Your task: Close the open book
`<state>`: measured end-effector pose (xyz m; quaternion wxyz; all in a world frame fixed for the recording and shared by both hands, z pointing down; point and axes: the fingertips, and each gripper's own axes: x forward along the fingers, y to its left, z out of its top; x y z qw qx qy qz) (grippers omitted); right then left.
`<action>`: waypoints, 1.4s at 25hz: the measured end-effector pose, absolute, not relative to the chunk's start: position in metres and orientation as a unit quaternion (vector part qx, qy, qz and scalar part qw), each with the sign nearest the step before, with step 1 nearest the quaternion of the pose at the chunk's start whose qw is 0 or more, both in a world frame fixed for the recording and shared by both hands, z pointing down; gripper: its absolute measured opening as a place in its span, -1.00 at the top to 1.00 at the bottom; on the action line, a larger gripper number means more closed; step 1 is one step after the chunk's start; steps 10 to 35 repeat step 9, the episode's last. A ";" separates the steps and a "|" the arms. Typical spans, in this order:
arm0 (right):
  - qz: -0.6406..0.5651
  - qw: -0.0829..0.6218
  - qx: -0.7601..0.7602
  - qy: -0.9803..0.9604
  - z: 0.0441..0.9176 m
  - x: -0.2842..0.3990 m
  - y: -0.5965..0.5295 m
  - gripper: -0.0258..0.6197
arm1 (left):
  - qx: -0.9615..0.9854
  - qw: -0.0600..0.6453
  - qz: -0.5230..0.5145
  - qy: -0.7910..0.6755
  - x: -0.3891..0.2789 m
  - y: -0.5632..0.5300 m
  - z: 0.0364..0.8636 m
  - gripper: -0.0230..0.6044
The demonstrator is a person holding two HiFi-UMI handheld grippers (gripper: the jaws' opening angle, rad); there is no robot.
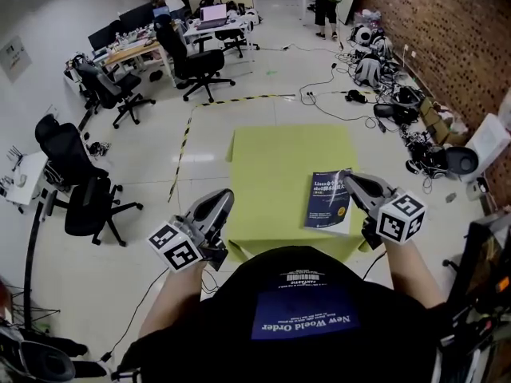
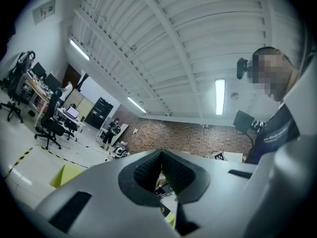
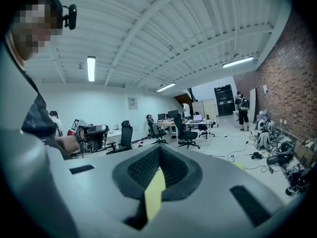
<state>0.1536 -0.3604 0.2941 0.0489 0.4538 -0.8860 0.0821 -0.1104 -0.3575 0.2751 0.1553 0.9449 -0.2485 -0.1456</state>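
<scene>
A blue book with white print lies cover up on the yellow-green table, near its front right corner. My right gripper is shut, and its tips are over the book's far right edge; I cannot tell whether they touch it. In the right gripper view the right gripper has its pads together, with only a strip of the table's yellow-green showing in the gap below them. My left gripper is shut and empty at the table's front left corner, away from the book. In its own view the left gripper points slightly upward.
Black office chairs stand on the floor to the left. A line of yellow-black tape runs past the table's far left. Cables and bags lie along the brick wall on the right. Desks and people are at the far end.
</scene>
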 end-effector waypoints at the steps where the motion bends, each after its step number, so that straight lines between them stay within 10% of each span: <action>1: 0.084 0.049 0.454 -0.885 0.296 0.154 -0.360 0.97 | 0.945 0.157 -0.145 -0.248 -0.110 -0.358 0.276 0.90; 35: 0.091 0.054 0.453 -0.885 0.300 0.157 -0.359 0.97 | 0.947 0.165 -0.138 -0.239 -0.099 -0.358 0.279 0.90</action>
